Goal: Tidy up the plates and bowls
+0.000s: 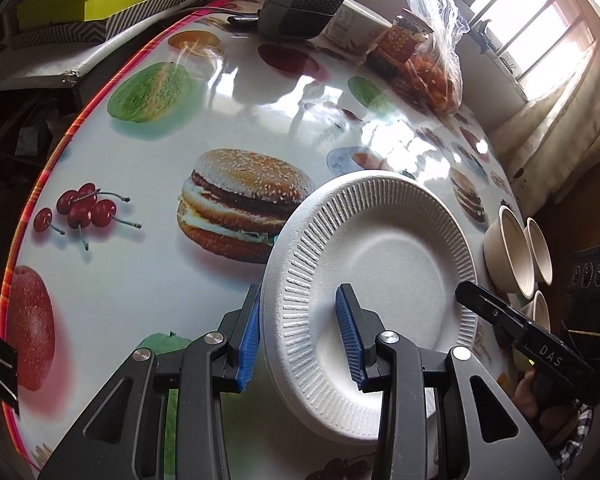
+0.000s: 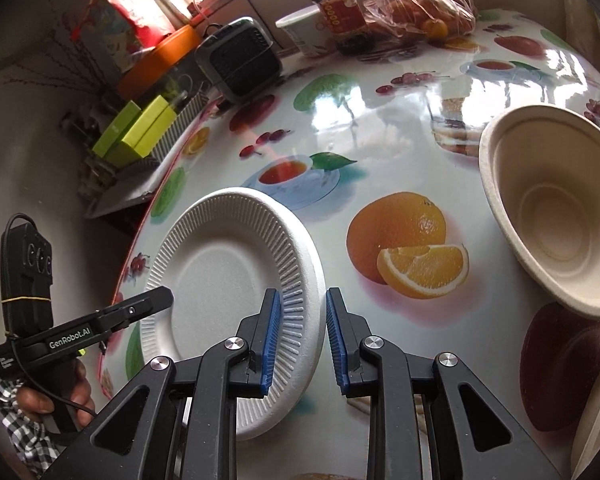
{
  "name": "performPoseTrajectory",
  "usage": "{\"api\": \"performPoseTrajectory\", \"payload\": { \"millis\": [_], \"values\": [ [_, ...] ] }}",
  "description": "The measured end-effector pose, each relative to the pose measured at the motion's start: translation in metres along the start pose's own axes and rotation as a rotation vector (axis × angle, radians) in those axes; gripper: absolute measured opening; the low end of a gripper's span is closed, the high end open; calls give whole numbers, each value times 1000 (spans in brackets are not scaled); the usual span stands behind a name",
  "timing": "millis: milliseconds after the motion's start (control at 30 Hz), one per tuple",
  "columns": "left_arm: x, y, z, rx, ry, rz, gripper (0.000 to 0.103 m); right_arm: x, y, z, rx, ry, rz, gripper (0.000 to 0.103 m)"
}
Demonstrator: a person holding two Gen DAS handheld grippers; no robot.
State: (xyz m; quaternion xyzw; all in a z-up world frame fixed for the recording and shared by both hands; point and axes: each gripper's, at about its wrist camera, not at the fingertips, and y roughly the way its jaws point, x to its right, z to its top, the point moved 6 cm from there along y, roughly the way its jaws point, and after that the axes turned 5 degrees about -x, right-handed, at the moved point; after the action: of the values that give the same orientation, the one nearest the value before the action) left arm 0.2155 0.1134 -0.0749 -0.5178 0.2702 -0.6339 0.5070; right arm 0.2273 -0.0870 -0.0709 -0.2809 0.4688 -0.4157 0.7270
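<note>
Both hand-held grippers straddle opposite edges of the round white foam plate with the ribbed rim [image 1: 374, 292], which lies on the glossy food-printed surface [image 1: 148, 152]. Left hand-held gripper [image 1: 300, 338]: released, jaws wide, one blue pad outside the rim, the other over the plate's well. Right hand-held gripper [image 2: 300, 340]: also released, jaws parted on either side of the rim nearest it; we cannot tell whether either pad touches the foam.

Risks, as we judge them: the plate is light, so if one side closes or lifts first it could slide on the slick cover or tip. Squeezing hard could dent or crack the rim. There may be a second plate underneath in the left wrist view; if so, a shallow grip could take only the top one.

Beyond the plate, to the right of the right hand-held gripper, a beige moulded-fibre bowl [image 2: 552, 216] sits empty. The left view shows three such bowls clustered, their contents not visible.

Farthest out: a red-labelled jar [image 2: 338, 10] with dark contents and a clear plastic bag of oranges [image 2: 424, 4].
</note>
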Motion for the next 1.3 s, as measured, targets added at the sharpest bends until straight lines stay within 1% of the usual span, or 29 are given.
{"api": "performPoseTrajectory", "payload": {
  "millis": [200,367,833,933,967,1033,1300],
  "values": [
    [4,6,15,1,11,3,38,5,5,14,7,10,-12,23],
    [5,10,21,-2,14,2,38,10,8,20,9,24,-18,23],
    [4,15,23,-9,10,15,38,13,13,21,10,37,-18,23],
    [3,13,23,-3,12,33,38,16,11,21,18,44,-25,24],
    [4,12,23,3,19,43,38,17,10,21,21,47,-24,25],
    [4,9,23,12,21,55,38,19,8,21,28,56,-26,38],
    [11,-8,20,59,49,94,42,19,-14,15,74,64,-35,42]
  ]
}}
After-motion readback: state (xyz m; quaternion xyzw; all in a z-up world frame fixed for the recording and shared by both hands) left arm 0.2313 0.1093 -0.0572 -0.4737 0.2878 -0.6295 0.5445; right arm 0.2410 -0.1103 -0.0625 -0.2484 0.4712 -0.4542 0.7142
